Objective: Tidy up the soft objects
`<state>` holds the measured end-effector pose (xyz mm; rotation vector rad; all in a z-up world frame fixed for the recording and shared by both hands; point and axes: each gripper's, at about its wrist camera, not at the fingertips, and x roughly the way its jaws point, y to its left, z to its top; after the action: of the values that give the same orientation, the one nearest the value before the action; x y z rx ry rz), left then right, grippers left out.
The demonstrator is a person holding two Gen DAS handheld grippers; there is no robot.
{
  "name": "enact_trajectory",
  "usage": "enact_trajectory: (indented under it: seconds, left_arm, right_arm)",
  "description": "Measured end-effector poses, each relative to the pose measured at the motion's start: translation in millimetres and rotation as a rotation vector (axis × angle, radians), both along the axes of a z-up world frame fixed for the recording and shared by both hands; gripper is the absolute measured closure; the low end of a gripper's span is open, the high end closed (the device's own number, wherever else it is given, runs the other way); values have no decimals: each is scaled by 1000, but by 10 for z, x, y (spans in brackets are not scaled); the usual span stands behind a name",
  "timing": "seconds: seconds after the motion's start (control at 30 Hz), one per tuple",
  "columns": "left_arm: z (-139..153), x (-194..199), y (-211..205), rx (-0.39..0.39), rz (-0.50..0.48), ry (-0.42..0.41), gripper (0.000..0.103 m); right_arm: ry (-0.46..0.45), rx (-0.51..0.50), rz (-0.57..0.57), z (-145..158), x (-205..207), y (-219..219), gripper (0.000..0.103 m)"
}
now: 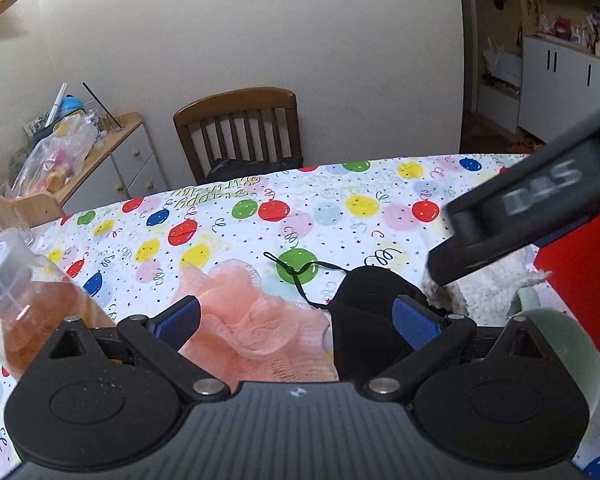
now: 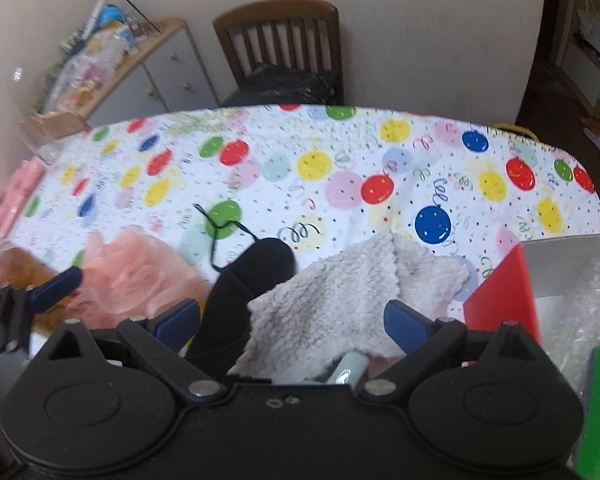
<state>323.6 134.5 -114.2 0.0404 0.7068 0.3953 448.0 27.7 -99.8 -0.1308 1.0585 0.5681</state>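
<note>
From the left wrist, the left gripper hangs with jaws spread wide above a peach mesh pouf and black mask on the counter. From the right wrist, the right gripper is likewise wide open over a grey fleece cloth, beside a red box.

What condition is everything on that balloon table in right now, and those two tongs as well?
Left tongs: open, above the pink pouf.
Right tongs: open, above the fleece cloth.
Pink mesh pouf: lying loose, ungripped.
Black face mask: flat, ear loop stretched out.
Grey fleece cloth: crumpled.
Red box: open.
Bottle: capped, lying tilted.
</note>
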Motion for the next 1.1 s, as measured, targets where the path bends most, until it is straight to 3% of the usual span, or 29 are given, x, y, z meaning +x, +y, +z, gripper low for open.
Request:
enact_trajectory:
  seconds: [0.43,0.6,0.67,0.8,0.83,0.9,1.0,1.1]
  left_arm:
    - [-278,230,57,-12,46,73,0]
    - [-312,293,112,-38,61,76,1]
    - [-310,294,136,-44,71,69,8]
    - [-291,265,202,-63,102,58,27]
    - [-279,253,219,-69,111,51,31]
    - [-254,239,249,-76,126,40,49]
    - [-225,223,285,-88,136,28,65]
    - [-214,210,305,-91,133,26,73]
  right_arm:
    - [86,-56,-115,-479,393,61,7]
    - [120,-58,-155,-620,525,44,18]
    - [133,-51,-161,-662,544,35,24]
    - [135,-40,-183,-685,553,-6,48]
    - [135,-36,-189,-681,559,-21,50]
    - [134,-29,-199,-676,566,-52,61]
    - [135,-13,-212,-660,576,-103,72]
    - [125,-8,-212,-631,553,-137,81]
